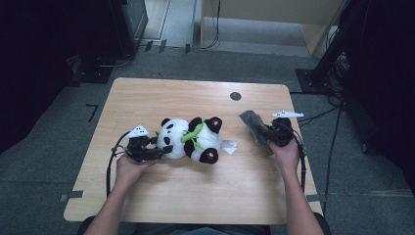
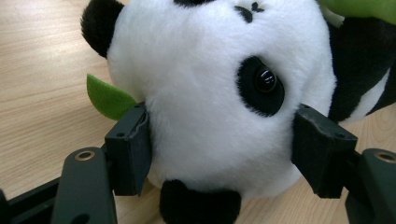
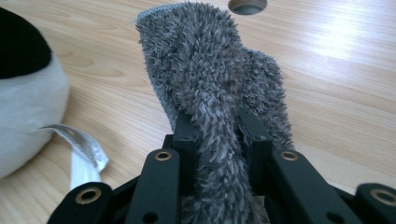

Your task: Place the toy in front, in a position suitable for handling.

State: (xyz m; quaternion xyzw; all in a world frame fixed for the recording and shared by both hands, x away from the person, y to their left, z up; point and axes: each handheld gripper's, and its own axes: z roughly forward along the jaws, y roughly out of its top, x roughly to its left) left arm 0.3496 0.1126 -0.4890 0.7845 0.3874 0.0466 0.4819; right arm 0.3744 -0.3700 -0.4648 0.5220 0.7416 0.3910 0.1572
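- no brand or writing can be read; the white tag (image 1: pixel 228 146) by the panda's (image 1: pixel 192 138) foot is too small and blurred to show any print.
- left hand (image 1: pixel 128 169) comes in from the near edge, forearm angled up and inward, with the left gripper (image 1: pixel 164 151) lying low and about level, aimed right at the panda's head.
- its fingers (image 2: pixel 133 154) stand on either side of the white head, pads against the plush, pinching the panda; a black ear pokes out just below them.
- right hand (image 1: pixel 286 152) reaches up from the near right, with the right gripper (image 1: pixel 266 134) aimed away and leftward.
- its fingers (image 3: pixel 184 135) are pressed together on a grey fluffy cloth (image 1: pixel 253 126), which stands up out of the pinch above the surface (image 1: pixel 195 196).
- the panda lies on its back mid-surface, a green leaf (image 2: pixel 109 98) by its head and a green strip across its chest.
- the cloth is to the right of the panda, apart from it, with the tag between them.
- farther off, a round dark hole (image 1: pixel 235 96) sits in the surface.
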